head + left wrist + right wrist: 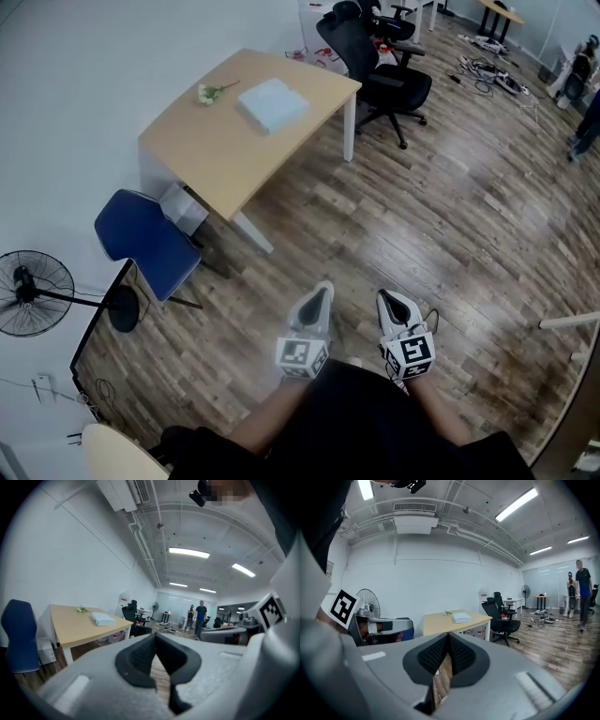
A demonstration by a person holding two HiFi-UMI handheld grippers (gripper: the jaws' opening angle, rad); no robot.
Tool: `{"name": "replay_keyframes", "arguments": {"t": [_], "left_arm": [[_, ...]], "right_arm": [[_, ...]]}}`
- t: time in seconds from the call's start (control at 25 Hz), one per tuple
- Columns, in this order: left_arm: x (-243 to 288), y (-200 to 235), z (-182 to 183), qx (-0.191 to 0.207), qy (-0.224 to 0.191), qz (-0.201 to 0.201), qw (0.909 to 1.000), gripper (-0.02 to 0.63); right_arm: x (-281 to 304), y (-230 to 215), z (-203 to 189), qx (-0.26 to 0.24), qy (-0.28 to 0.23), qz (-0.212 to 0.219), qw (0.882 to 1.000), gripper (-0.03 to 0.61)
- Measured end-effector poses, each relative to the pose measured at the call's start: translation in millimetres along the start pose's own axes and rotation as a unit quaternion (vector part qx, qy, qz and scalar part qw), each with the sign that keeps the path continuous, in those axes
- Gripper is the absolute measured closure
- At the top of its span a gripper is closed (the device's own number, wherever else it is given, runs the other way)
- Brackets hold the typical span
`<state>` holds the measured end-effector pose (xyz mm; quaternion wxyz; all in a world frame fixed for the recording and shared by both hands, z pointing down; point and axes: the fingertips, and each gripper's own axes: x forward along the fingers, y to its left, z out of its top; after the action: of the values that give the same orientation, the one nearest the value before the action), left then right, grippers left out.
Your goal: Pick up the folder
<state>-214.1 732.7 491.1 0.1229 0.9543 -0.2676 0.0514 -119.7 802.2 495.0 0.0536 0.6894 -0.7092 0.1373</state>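
Note:
A pale white-blue folder (272, 103) lies flat on the wooden table (216, 150), far ahead of both grippers. It also shows small on the table in the left gripper view as the folder (103, 618) and in the right gripper view as the folder (461, 617). My left gripper (322, 291) and right gripper (387, 298) are held side by side low in the head view, over the wood floor, pointing towards the table. Both are shut with nothing between the jaws, as the left gripper (155, 637) and right gripper (448, 635) show in their own views.
A small flower sprig (210, 92) lies beside the folder. A blue chair (145, 239) stands at the table's near left, a black office chair (380, 70) at its far end. A floor fan (37, 291) is at the left. People (197, 616) stand far off.

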Motion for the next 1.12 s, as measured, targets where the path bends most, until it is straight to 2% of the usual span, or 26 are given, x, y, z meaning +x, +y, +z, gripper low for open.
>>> {"name": "replay_keyframes", "arguments": {"t": [0.28,0.52,0.72,0.88,1.12], "left_arm": [[102,88,18,-0.021,0.001,0.0,0.9998,0.612],[186,184,63,-0.03,-0.007,0.003,0.9995,0.612],[237,271,100,-0.041,-0.014,0.014,0.9989,0.612],[263,323,124,-0.04,-0.022,0.018,0.9988,0.612],[288,367,135,-0.04,-0.025,0.02,0.9987,0.612]], "right_arm": [[123,-49,20,0.004,0.043,-0.001,0.999,0.578],[257,-77,66,0.027,0.057,0.013,0.998,0.578],[350,-90,105,0.024,0.064,0.011,0.998,0.578],[398,-94,129,0.01,0.059,0.007,0.998,0.578],[435,-101,131,0.013,0.067,-0.004,0.998,0.578]]}}
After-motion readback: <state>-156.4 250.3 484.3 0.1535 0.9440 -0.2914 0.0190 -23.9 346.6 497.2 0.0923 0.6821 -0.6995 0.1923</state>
